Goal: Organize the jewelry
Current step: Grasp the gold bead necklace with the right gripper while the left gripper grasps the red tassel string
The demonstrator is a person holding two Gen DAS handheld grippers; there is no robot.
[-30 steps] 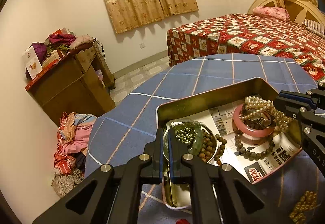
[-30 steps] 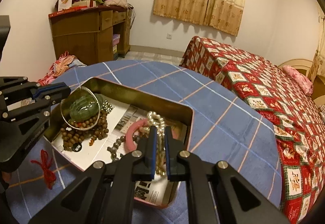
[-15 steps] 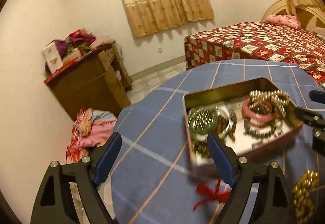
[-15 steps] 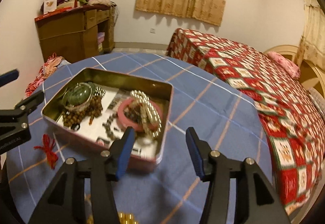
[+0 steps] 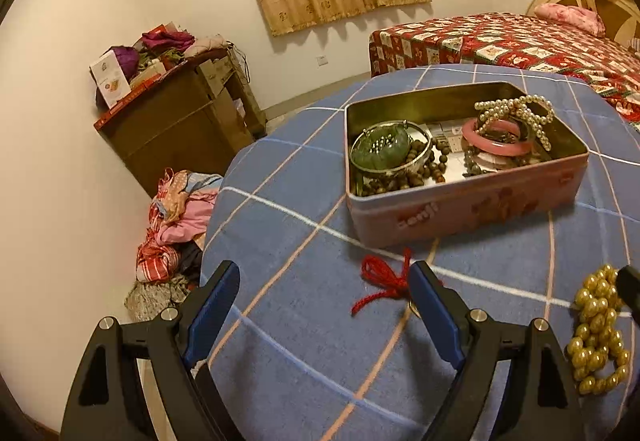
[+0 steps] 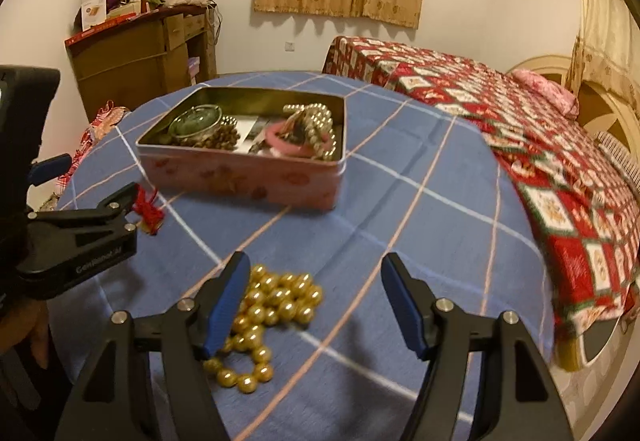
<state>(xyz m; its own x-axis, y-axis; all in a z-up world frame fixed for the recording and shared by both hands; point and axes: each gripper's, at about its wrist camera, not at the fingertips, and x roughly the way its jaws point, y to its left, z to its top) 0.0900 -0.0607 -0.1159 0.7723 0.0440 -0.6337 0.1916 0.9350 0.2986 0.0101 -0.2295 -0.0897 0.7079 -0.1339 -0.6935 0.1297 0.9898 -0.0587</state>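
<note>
A pink tin box (image 5: 472,207) (image 6: 240,177) stands on the blue checked tablecloth (image 5: 288,337). It holds a green bangle (image 5: 380,151), brown beads, a pink bangle (image 5: 494,143) and a pearl string (image 5: 516,111). A red cord knot (image 5: 382,279) (image 6: 148,211) lies in front of the box. My left gripper (image 5: 324,305) is open and empty, its right finger beside the knot. A gold bead string (image 6: 266,315) (image 5: 596,337) lies on the cloth. My right gripper (image 6: 314,297) is open and empty just above it.
A wooden cabinet (image 5: 172,125) piled with things stands by the wall. A heap of clothes (image 5: 172,225) lies on the floor below the table edge. A bed with a red patterned cover (image 6: 520,129) stands to the right.
Both grippers have opened and pulled back from the box toward the near side of the table. The jewelry they were at stays in the box.
</note>
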